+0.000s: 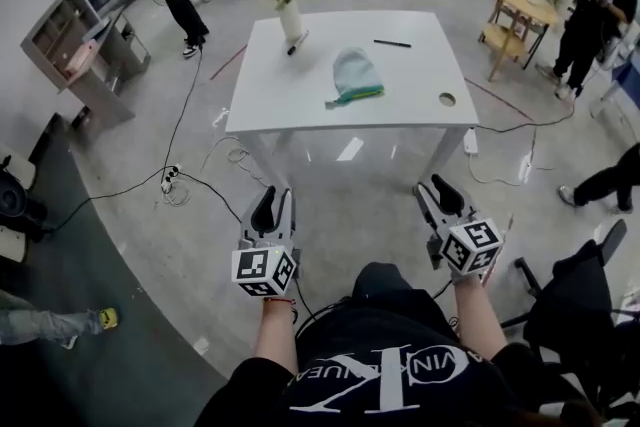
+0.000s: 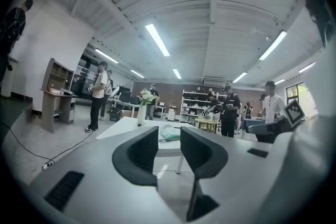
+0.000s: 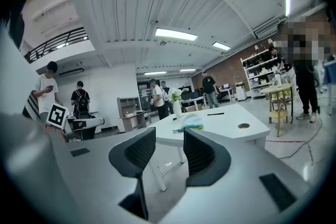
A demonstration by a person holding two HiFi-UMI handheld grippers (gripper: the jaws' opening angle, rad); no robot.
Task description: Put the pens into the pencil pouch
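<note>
A pale teal pencil pouch (image 1: 356,75) lies mid-table on the white table (image 1: 420,105). One black pen (image 1: 392,43) rests at the far right of the tabletop. A second dark pen (image 1: 298,42) lies beside the flower vase (image 1: 288,7). My left gripper (image 1: 273,200) and right gripper (image 1: 436,190) hover over the floor, well short of the table's near edge. Both are open with nothing between the jaws. The left gripper view frames the pouch (image 2: 169,132) between the open jaws of that gripper (image 2: 169,139). In the right gripper view the pouch (image 3: 190,122) and pen (image 3: 215,113) sit beyond that gripper (image 3: 169,139).
A round cable hole (image 1: 447,99) is near the table's front right corner. Cables and a power strip (image 1: 172,180) trail on the floor at left. A wooden side table (image 1: 520,0) stands at right, a dark chair (image 1: 575,300) beside me. A shelf unit (image 1: 75,45) and several people stand around.
</note>
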